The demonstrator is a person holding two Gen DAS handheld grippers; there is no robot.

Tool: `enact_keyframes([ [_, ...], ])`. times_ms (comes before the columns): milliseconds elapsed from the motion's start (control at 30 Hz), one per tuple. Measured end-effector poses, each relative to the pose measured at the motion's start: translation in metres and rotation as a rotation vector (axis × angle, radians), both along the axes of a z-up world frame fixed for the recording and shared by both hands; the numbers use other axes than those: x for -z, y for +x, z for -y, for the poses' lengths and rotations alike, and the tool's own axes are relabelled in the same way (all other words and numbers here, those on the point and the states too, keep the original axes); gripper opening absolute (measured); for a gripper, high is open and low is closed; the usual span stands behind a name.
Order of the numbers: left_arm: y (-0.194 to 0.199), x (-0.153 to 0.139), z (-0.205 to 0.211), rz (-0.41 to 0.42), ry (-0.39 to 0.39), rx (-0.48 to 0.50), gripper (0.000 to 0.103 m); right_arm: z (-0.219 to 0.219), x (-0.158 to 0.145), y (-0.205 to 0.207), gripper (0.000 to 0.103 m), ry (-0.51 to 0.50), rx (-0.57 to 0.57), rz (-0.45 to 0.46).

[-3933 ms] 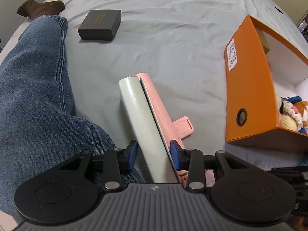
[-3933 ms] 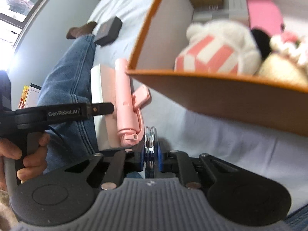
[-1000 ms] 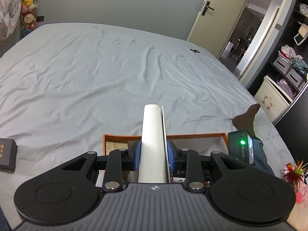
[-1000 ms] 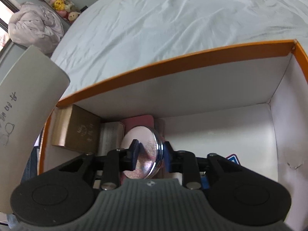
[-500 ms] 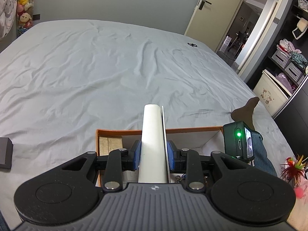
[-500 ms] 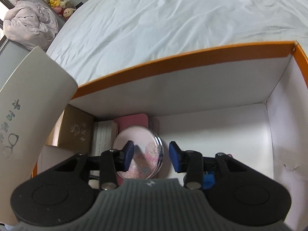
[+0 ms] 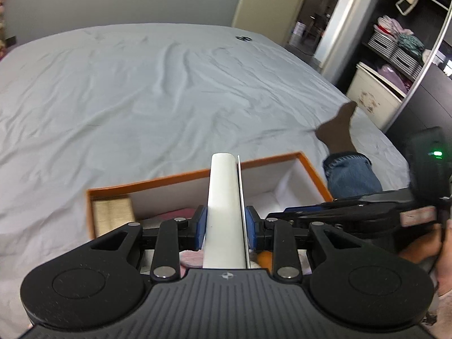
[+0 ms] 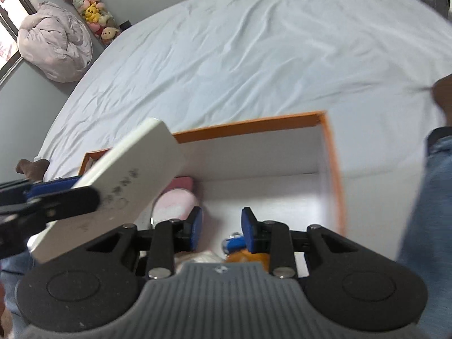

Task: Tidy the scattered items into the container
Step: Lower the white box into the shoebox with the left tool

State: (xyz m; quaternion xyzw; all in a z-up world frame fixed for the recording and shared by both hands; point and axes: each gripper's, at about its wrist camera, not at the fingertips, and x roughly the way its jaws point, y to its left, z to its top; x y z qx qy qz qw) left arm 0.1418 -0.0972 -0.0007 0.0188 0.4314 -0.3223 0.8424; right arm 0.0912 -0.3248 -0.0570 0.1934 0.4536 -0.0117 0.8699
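Observation:
My left gripper (image 7: 226, 230) is shut on a long white case (image 7: 224, 209) and holds it over the orange box (image 7: 158, 179). The case also shows in the right wrist view (image 8: 127, 186), tilted above the box's left part. My right gripper (image 8: 221, 230) is open and empty above the inside of the orange box (image 8: 248, 125). A round pink compact (image 8: 175, 204) lies in the box beside a pink item (image 8: 183, 182). A blue and orange toy (image 8: 240, 250) lies under the right gripper. A tan box (image 7: 113, 212) sits in the box's left corner.
The orange box stands on a wide grey-white bed sheet (image 7: 141, 90). A person's jeans leg and brown sock (image 7: 341, 138) lie right of the box. The right gripper's body (image 7: 367, 209) is close on the right in the left wrist view.
My right gripper let go of the round compact, which now lies in the box, and has pulled back and up. My left gripper has kept hold of the white case, shifting over the box.

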Motion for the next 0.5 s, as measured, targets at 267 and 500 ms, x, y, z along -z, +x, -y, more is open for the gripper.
enact_keyframes([
  [267, 0.004, 0.01, 0.038, 0.002, 0.027, 0.114, 0.033, 0.023, -0.011, -0.043, 0.034, -0.022, 0.035, 0.037],
  [500, 0.014, 0.022, 0.054, -0.116, -0.038, 0.09, 0.033, 0.025, -0.008, -0.059, 0.034, -0.023, 0.066, 0.048],
])
